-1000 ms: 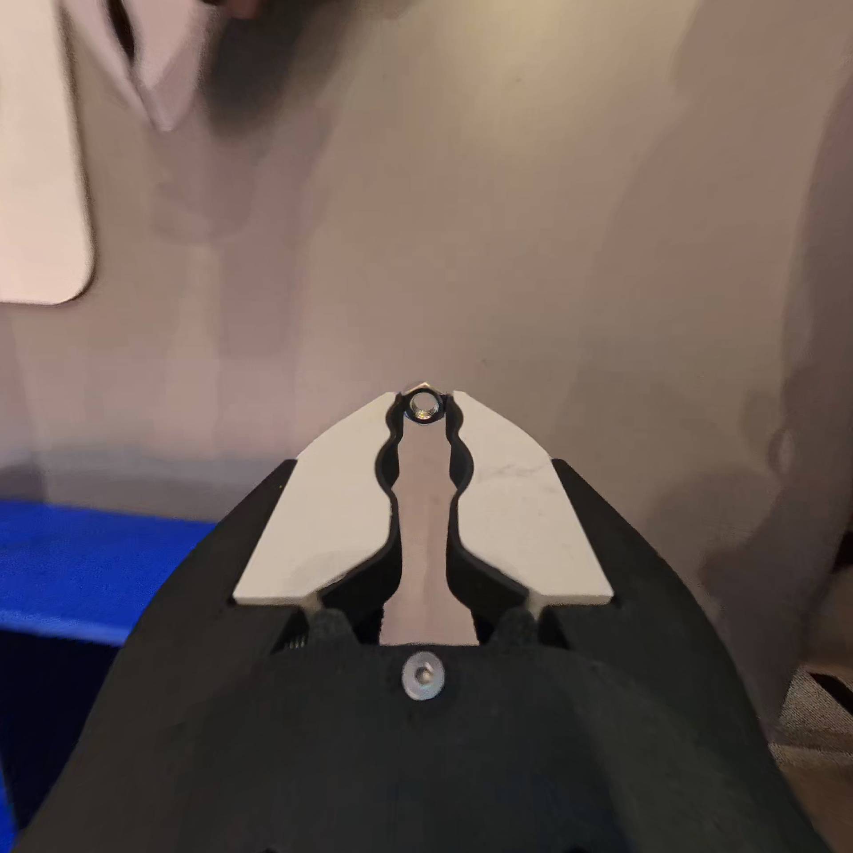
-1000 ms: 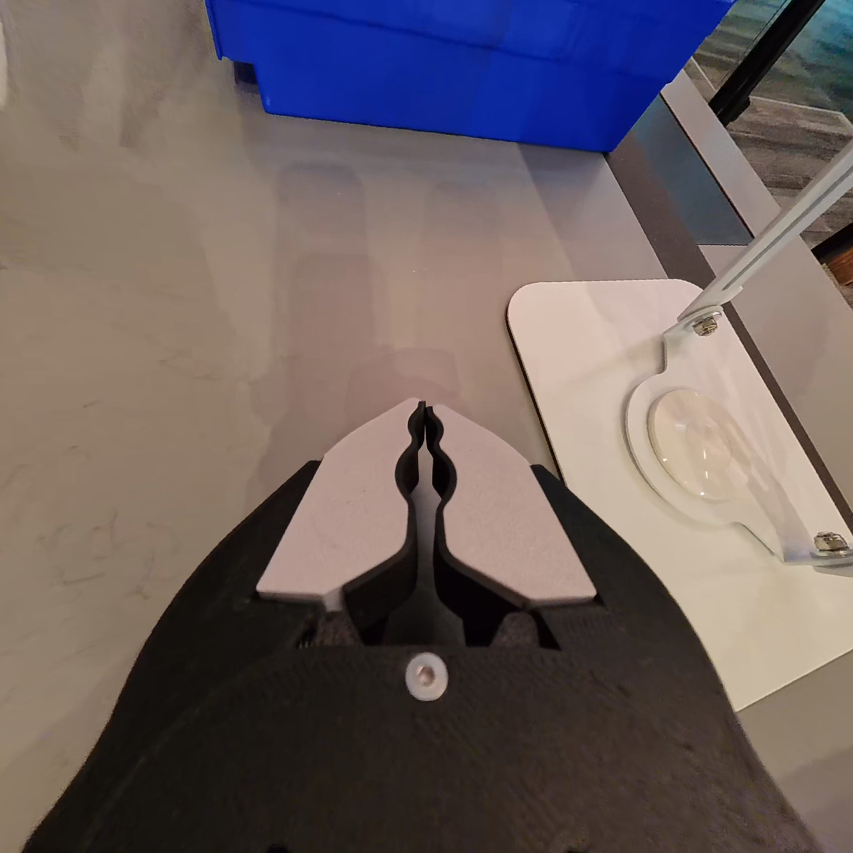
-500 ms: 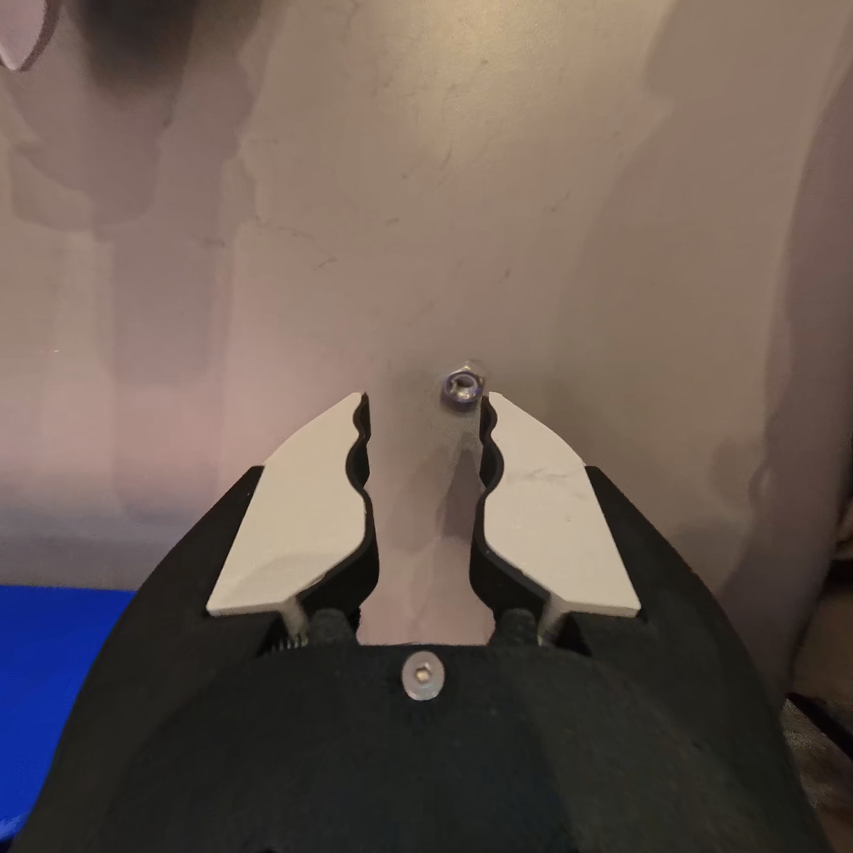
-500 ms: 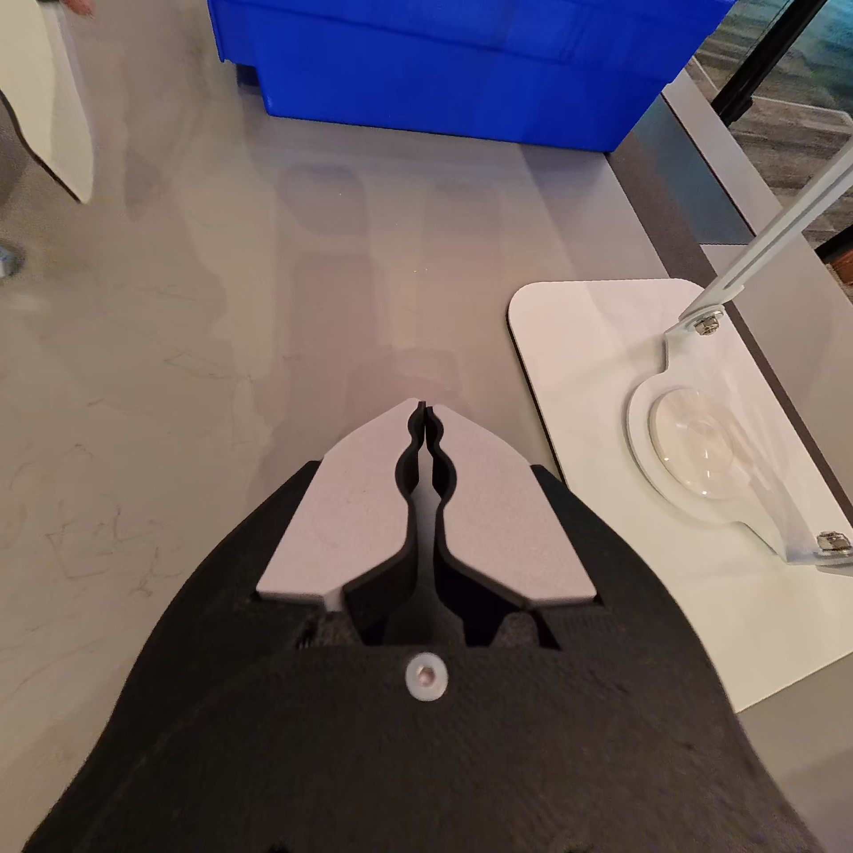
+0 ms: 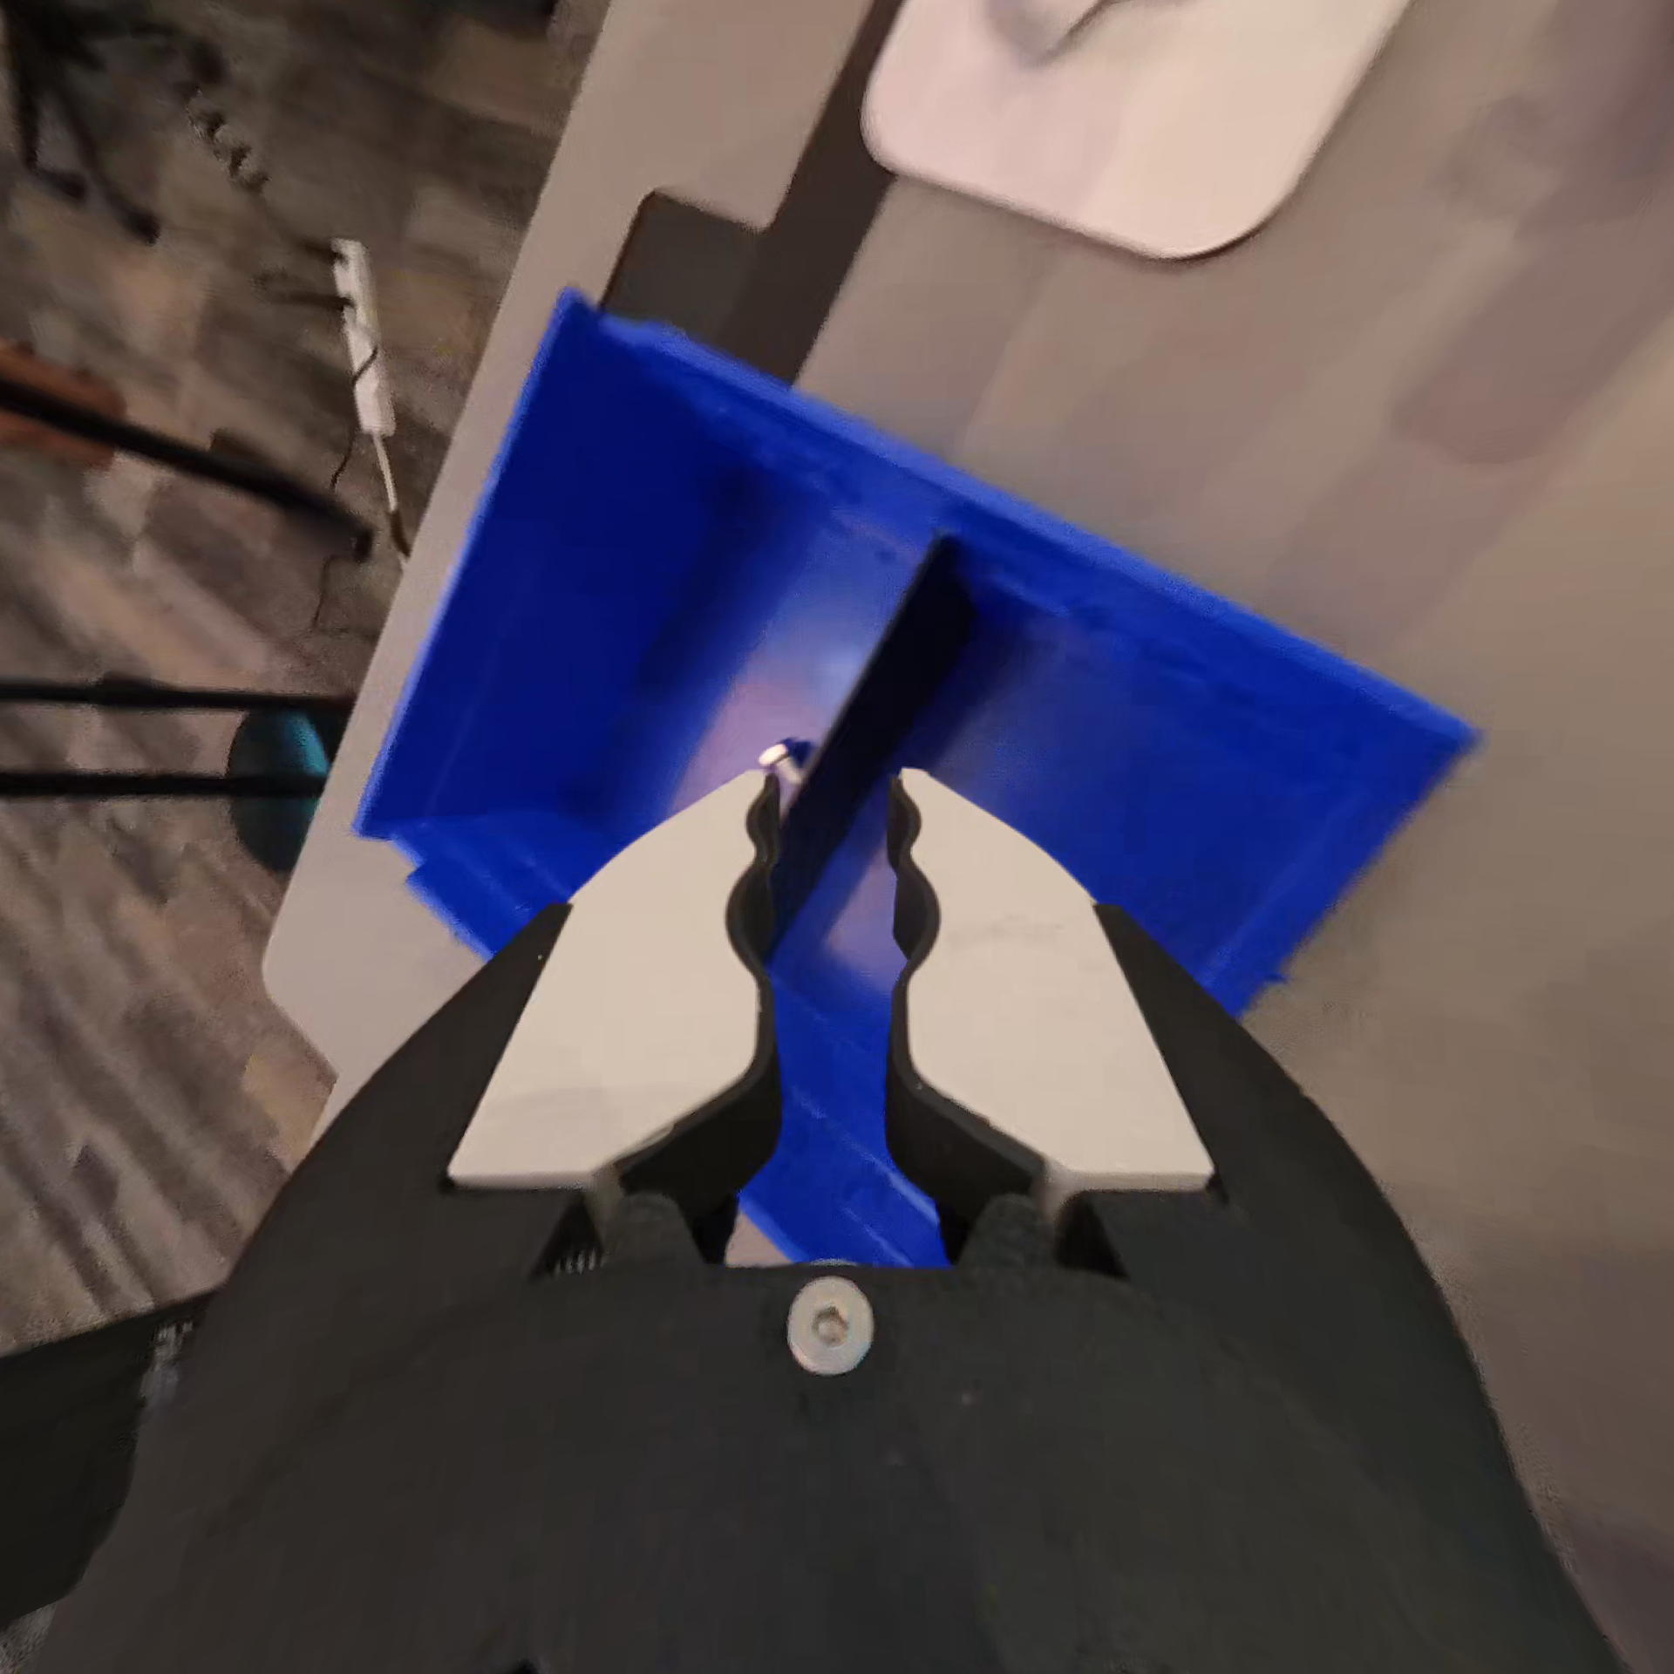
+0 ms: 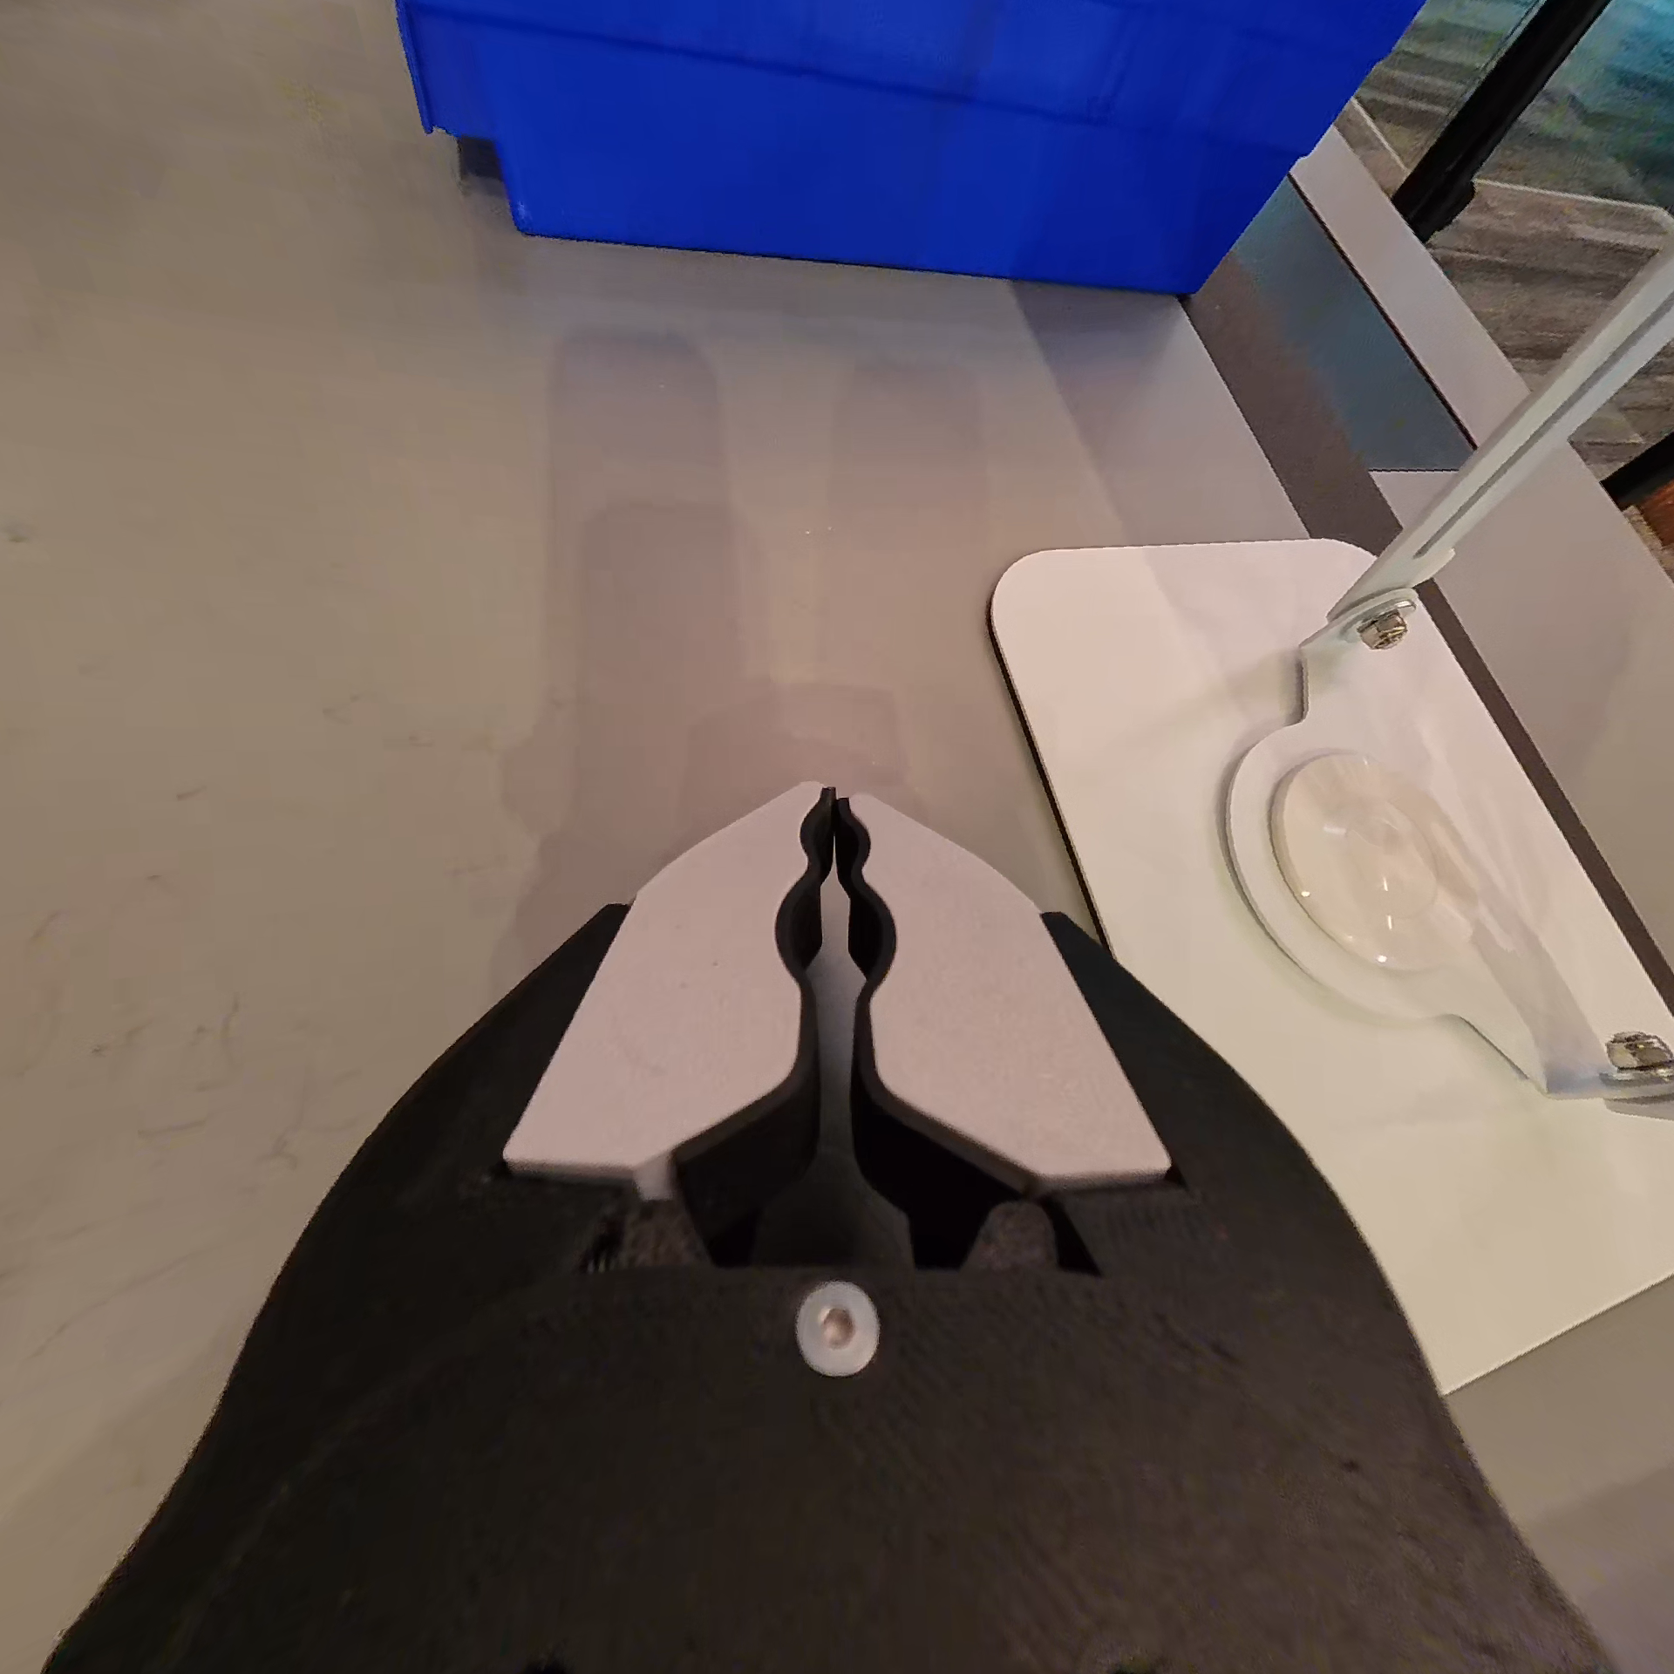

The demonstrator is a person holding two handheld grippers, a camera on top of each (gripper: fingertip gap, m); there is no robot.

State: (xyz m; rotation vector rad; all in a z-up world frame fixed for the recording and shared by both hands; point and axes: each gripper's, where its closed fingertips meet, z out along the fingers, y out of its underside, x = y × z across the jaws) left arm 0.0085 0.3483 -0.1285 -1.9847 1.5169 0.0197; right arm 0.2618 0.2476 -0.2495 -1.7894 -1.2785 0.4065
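A small silvery metal part (image 5: pixel 777 755), too blurred to identify, sits inside the blue bin (image 5: pixel 580 580), in the compartment left of the dark divider (image 5: pixel 892 675) and just beside that divider. It is directly ahead of the left fingertip of the left gripper (image 5: pixel 833 790); contact between them cannot be determined. The left gripper is positioned above the bin with its jaws parted by a moderate gap, and nothing is held between them. The bin stands at the edge of the grey table (image 5: pixel 1495 634), with a white board (image 5: pixel 1132 118) beyond it. The right gripper (image 6: pixel 834 797) is above bare table surface with its jaws closed tip to tip on nothing. To its right lies the white board carrying a clear bracket (image 6: pixel 1386 915); the blue bin is farther ahead.
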